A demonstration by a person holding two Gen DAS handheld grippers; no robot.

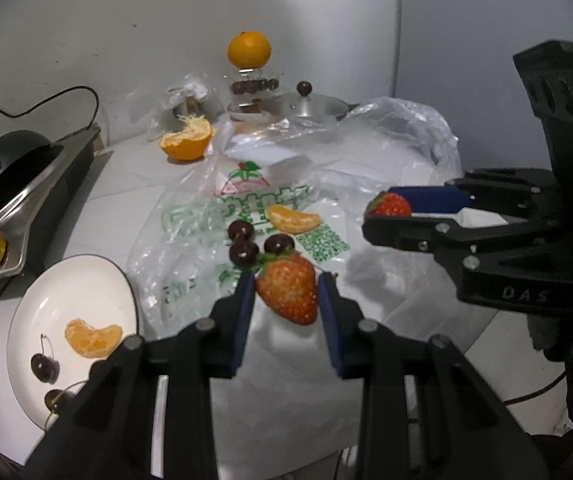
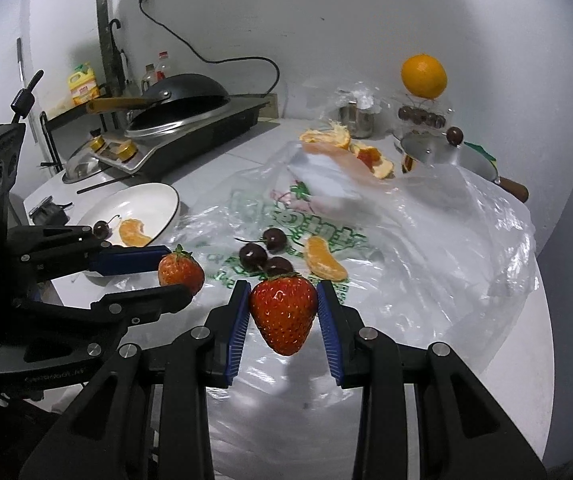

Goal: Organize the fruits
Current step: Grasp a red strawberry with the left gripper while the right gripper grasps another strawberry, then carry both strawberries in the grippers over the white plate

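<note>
Left gripper (image 1: pixel 286 296) clamps a pale orange-red strawberry (image 1: pixel 288 292); right gripper (image 2: pixel 282 312) clamps a bright red strawberry (image 2: pixel 282 312), both above the clear printed plastic bag (image 2: pixel 426 248). Round white plate (image 1: pixel 86 276) holds a peeled orange segment (image 1: pixel 92 338) and dark cherries (image 1: pixel 44 366).

Dim, cool indoor light through two fisheye lenses.
You get dark vignetted corners and bowed edges in both views; glare sits on the plastic bag (image 2: pixel 426 216) and the white plate (image 1: pixel 46 304), soft shadows pool under the fruit, and the background wall looks grainy and slightly soft.
</note>
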